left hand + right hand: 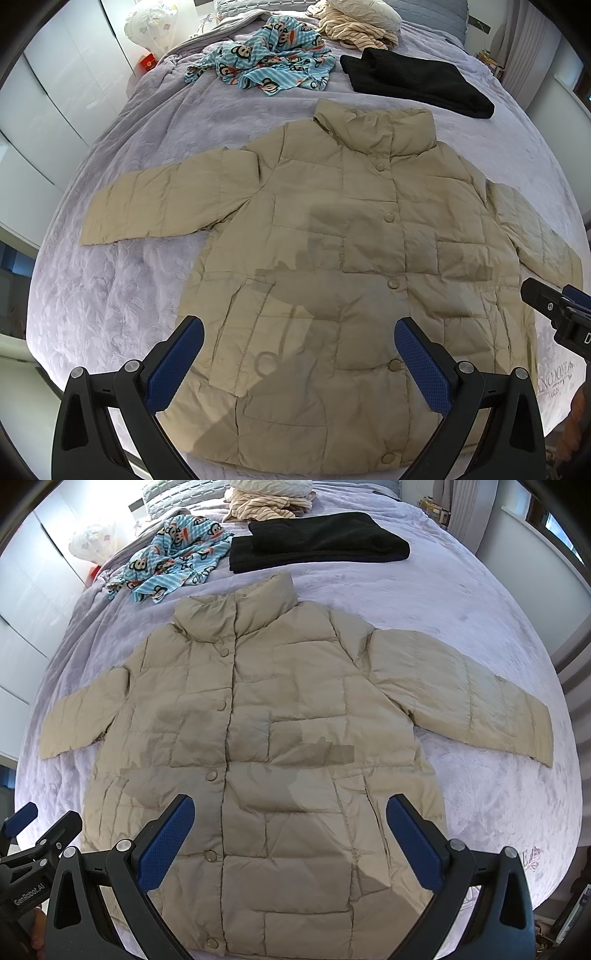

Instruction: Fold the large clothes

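Lavender bedding with a raised leafy pattern covers the bed (122, 280), and white wardrobe doors stand along its left side. On the bed lies a beige padded jacket (332, 258), spread flat with its front up, buttoned down the middle, its collar pointing toward the head of the bed and both sleeves stretched out to the sides. Its hem reaches the near edge of the bed.

Beyond the collar sits a folded black garment (417, 83), apart from the jacket. Left of it lies a crumpled blue striped cloth with cartoon monkey faces (273, 62). Further back, a heap of cream striped fabric (354, 29) rests near the pillows.

Both grippers hang above the lower half of the jacket without touching it. The left gripper (299, 354) has its blue-padded fingers spread wide, nothing between them, over the jacket's left pocket and lower buttons. The right gripper (290, 834) is likewise spread wide and empty, over the lower right front panel. Each shows at the edge of the other's view: the right gripper at the right edge of the left wrist view, the left gripper at the lower left of the right wrist view. Their shadows fall across the jacket's middle.
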A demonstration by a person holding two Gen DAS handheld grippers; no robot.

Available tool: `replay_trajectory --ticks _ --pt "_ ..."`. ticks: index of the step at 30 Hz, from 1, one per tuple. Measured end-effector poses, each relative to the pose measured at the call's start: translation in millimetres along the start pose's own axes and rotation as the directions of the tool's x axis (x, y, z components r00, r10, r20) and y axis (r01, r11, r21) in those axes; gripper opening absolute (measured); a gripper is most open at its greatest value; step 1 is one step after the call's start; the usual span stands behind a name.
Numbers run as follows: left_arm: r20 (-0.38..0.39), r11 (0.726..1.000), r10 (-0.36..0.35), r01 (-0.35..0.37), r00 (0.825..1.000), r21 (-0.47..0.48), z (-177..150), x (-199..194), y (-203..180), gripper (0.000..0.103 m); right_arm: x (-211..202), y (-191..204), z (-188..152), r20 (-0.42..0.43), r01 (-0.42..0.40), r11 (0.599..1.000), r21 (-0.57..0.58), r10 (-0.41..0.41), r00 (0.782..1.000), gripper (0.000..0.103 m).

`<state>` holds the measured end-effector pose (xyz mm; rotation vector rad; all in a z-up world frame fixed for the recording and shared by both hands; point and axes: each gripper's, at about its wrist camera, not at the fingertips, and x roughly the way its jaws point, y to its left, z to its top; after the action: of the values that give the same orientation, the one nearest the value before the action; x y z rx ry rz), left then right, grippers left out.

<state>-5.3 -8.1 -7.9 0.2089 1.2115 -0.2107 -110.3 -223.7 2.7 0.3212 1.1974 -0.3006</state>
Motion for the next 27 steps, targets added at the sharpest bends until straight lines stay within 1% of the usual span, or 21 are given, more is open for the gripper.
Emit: replay_trajectory --ticks 27 --pt "0.001 1.0 0.001 -0.001 1.0 -0.003 0.3 -0.3 3.6 0.103 -1.8 3.8 0.3 0.005 -0.001 1.0 0.0 0.001 1.0 0.103"
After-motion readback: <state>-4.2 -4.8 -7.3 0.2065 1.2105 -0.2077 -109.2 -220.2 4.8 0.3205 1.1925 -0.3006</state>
